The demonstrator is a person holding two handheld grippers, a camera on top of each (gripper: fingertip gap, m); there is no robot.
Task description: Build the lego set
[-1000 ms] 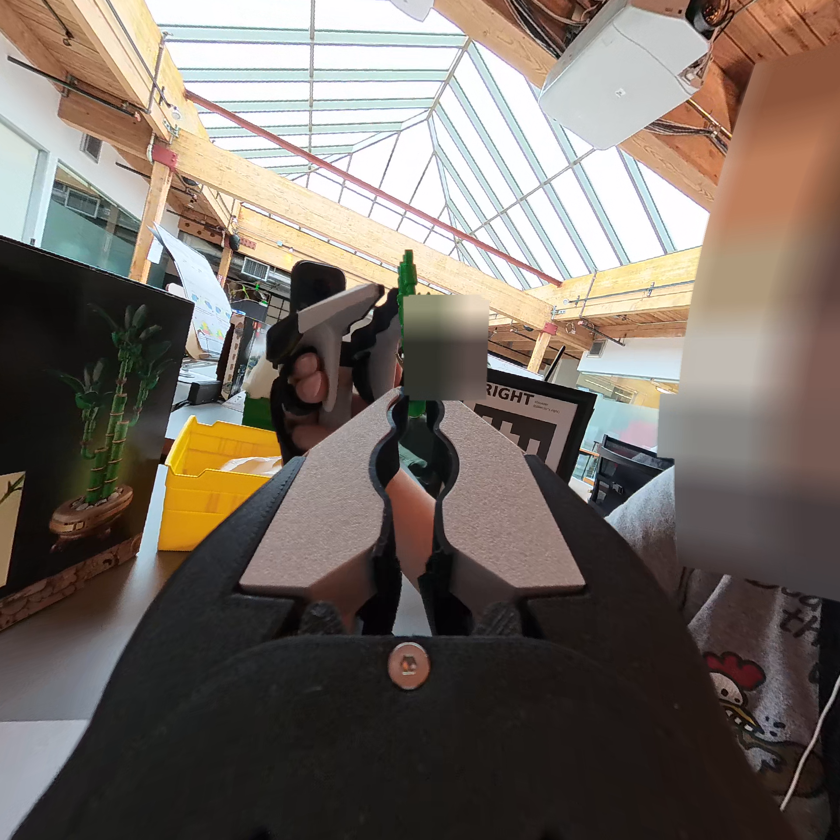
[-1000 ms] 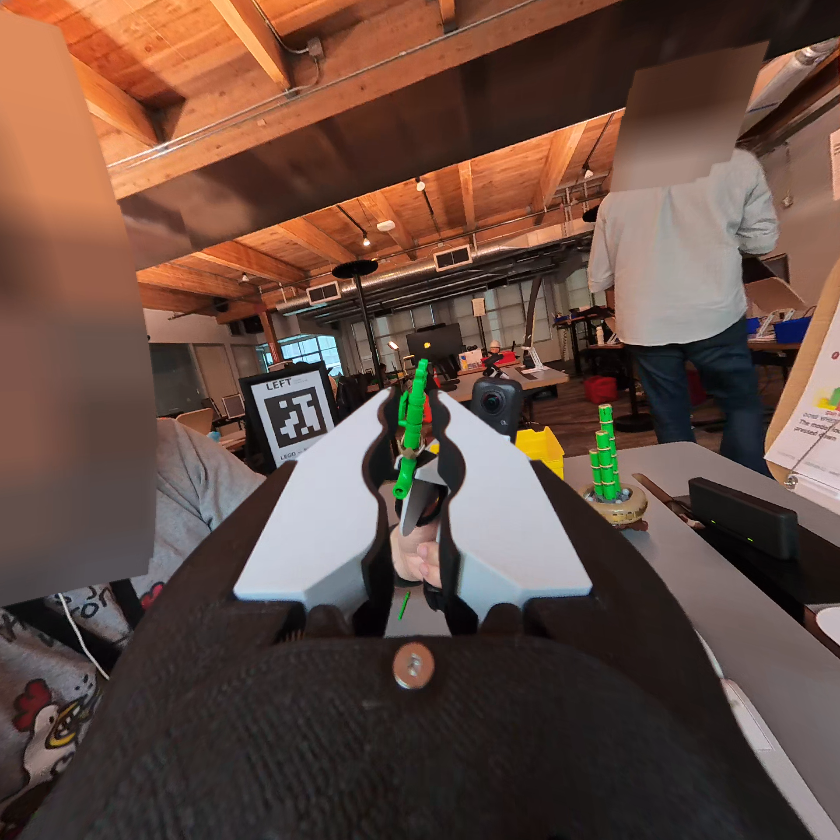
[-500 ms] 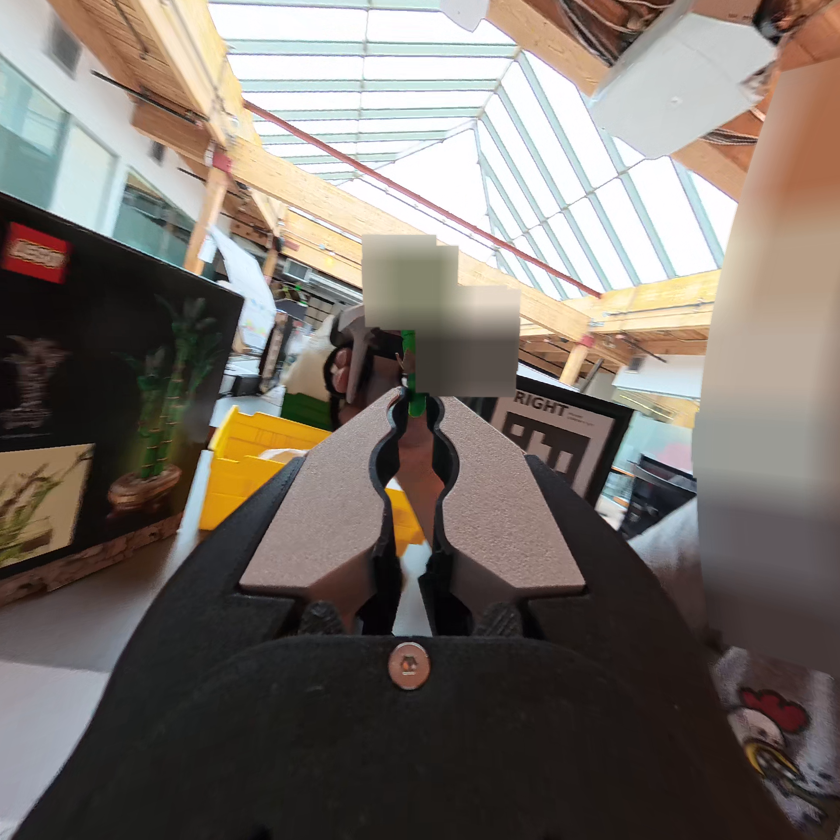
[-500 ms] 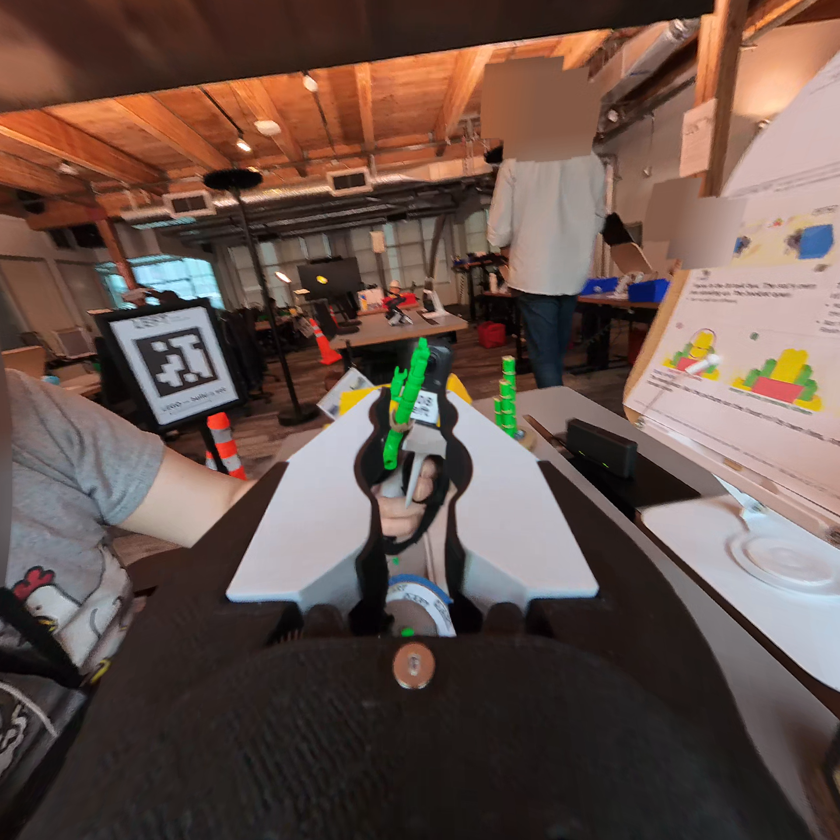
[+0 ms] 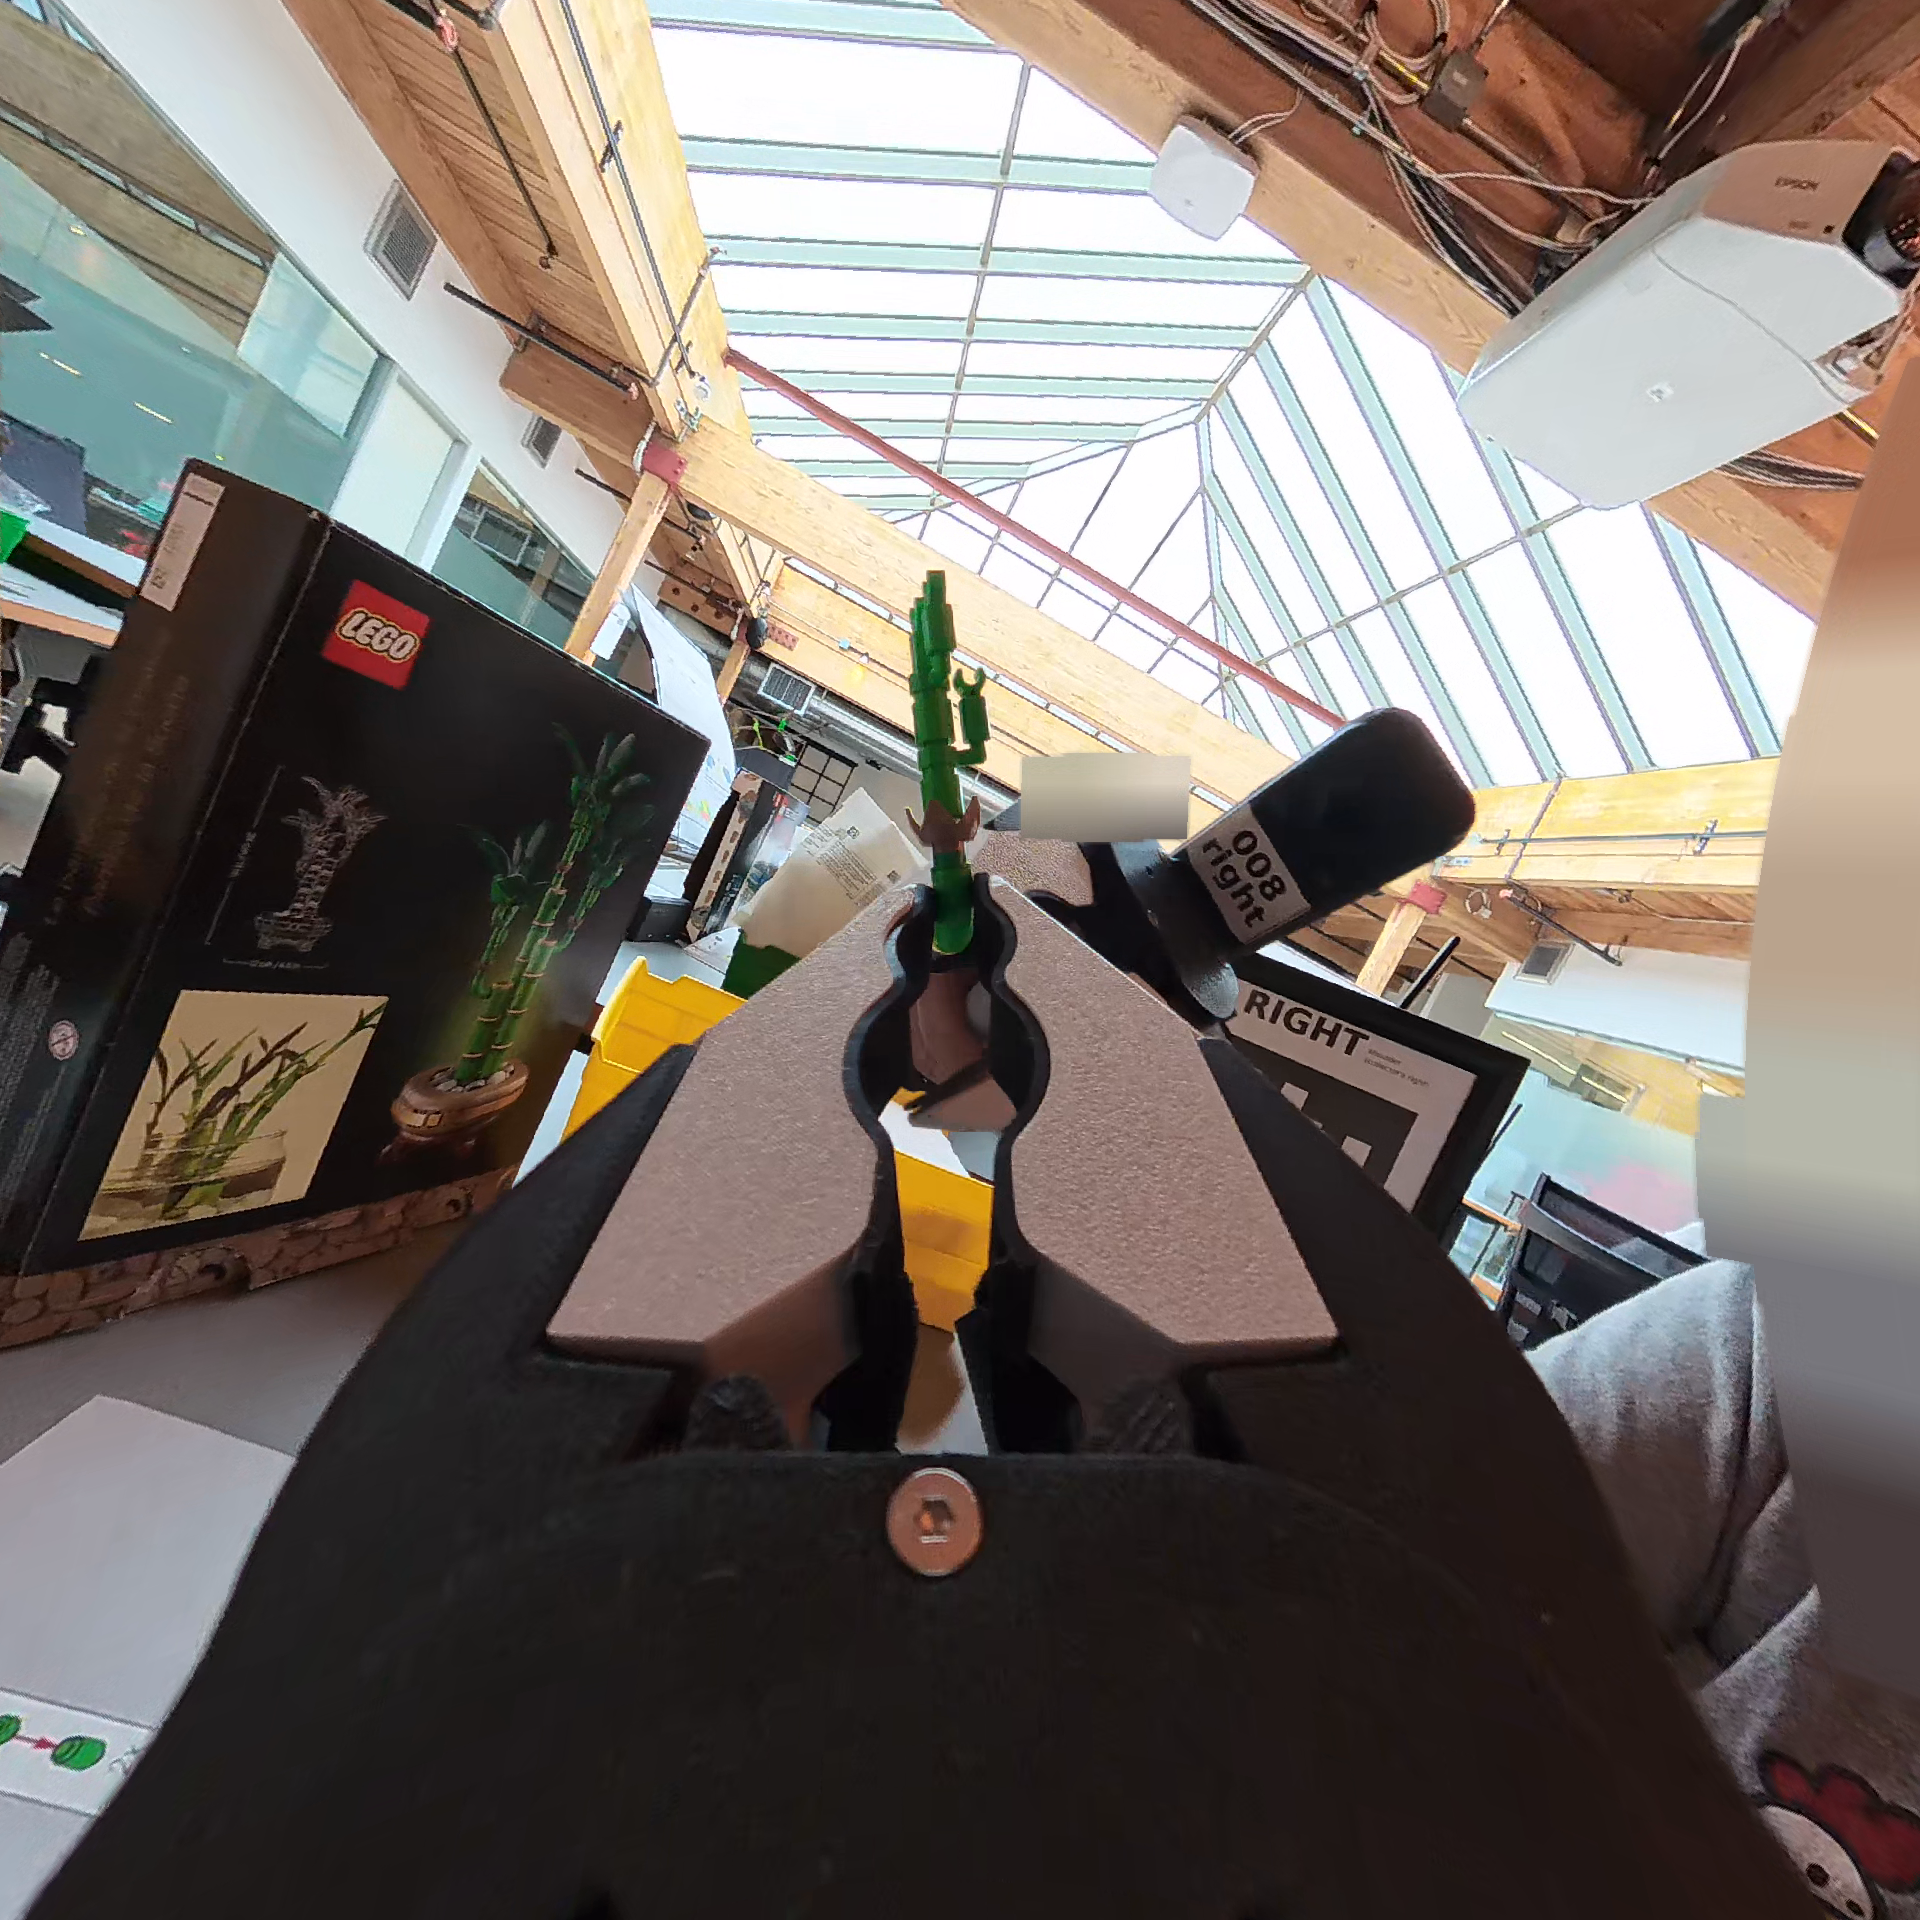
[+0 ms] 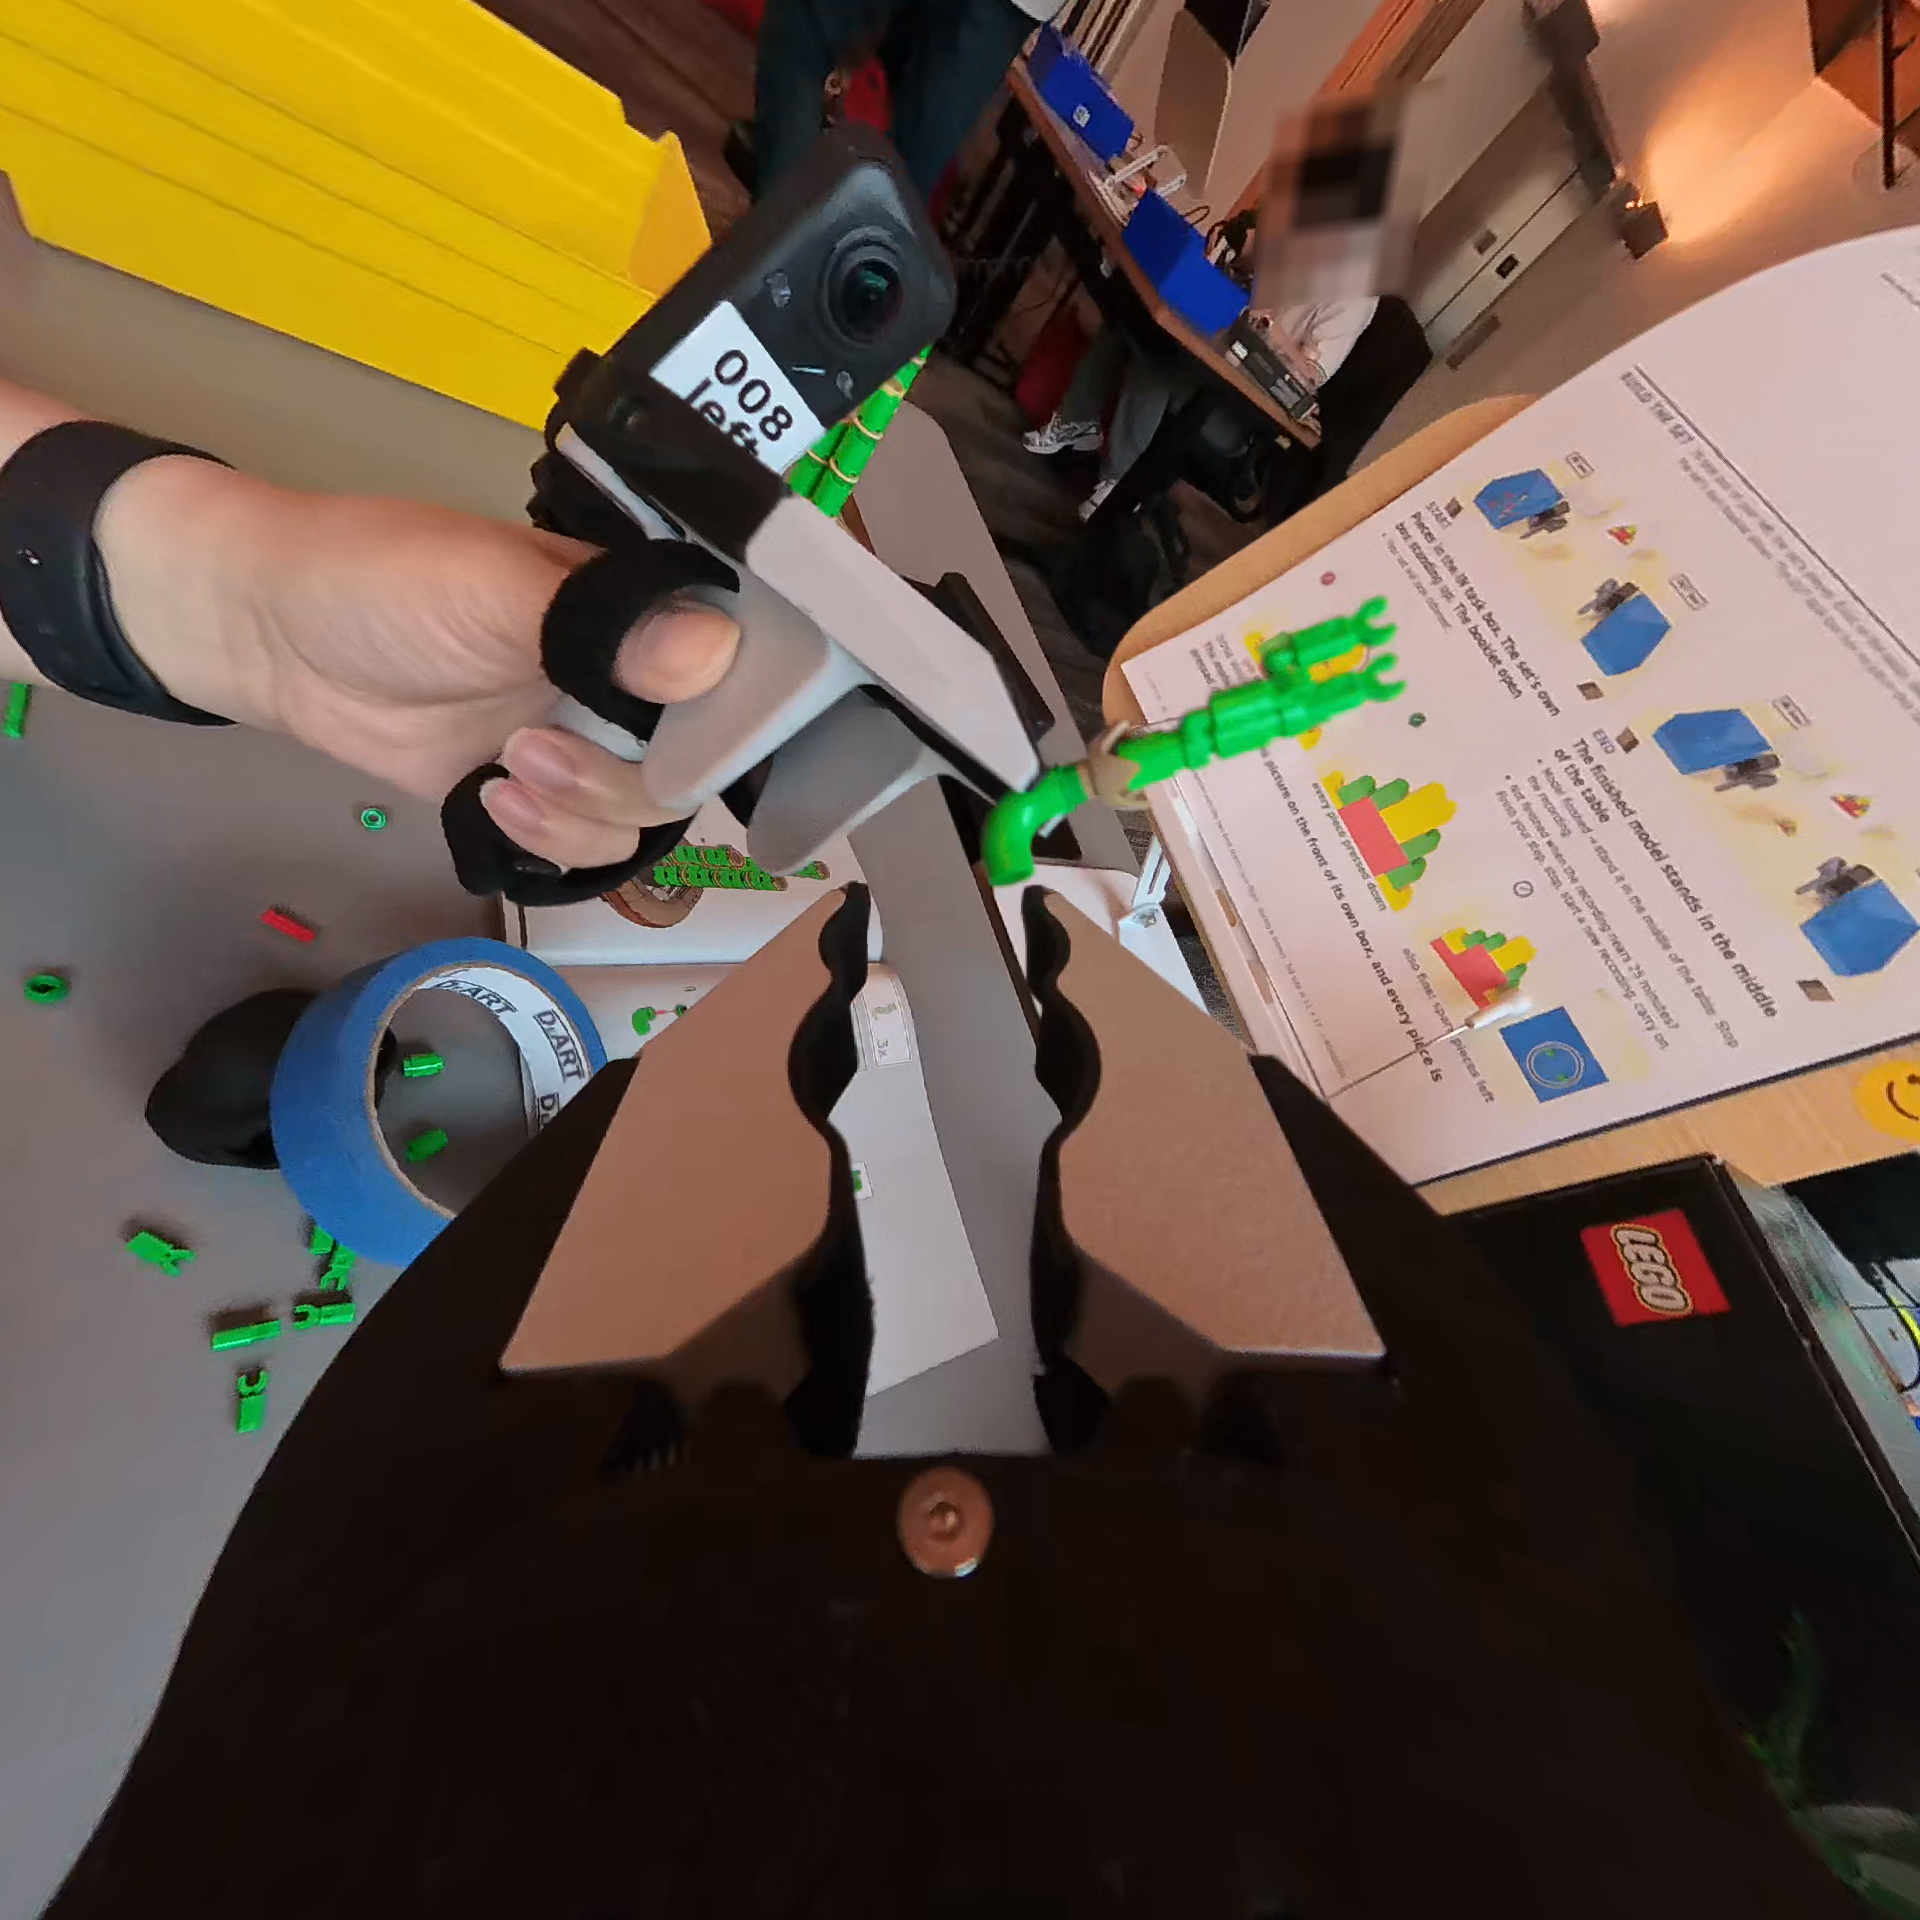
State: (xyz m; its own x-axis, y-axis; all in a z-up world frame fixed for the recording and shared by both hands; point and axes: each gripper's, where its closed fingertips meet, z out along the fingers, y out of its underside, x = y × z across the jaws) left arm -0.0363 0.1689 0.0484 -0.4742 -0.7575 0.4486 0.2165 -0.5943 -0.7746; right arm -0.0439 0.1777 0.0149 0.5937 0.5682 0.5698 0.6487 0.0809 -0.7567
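My left gripper [image 5: 951, 914] is shut on the lower end of a green bamboo stalk [image 5: 940, 727] with a small brown collar, held upright in the air. In the right wrist view a hand holds that left gripper [image 6: 1023, 784], and the stalk [image 6: 1216, 727] sticks out to the right of it, with a curved green end hanging below. My right gripper [image 6: 945, 909] is open and empty, just below the stalk and not touching it. Green stalks of a model [image 6: 857, 447] show behind the left gripper.
A blue tape roll [image 6: 416, 1091] and loose green pieces [image 6: 244, 1335] lie on the grey table at the left. A propped instruction sheet [image 6: 1558, 831] and the black set box [image 6: 1662, 1351] stand at the right, with yellow bins [image 6: 312, 156] behind. The box [image 5: 312, 883] also shows in the left wrist view.
My right gripper has let go of the stalk, opened and tipped down to face the table. My left gripper keeps the stalk and has turned left.
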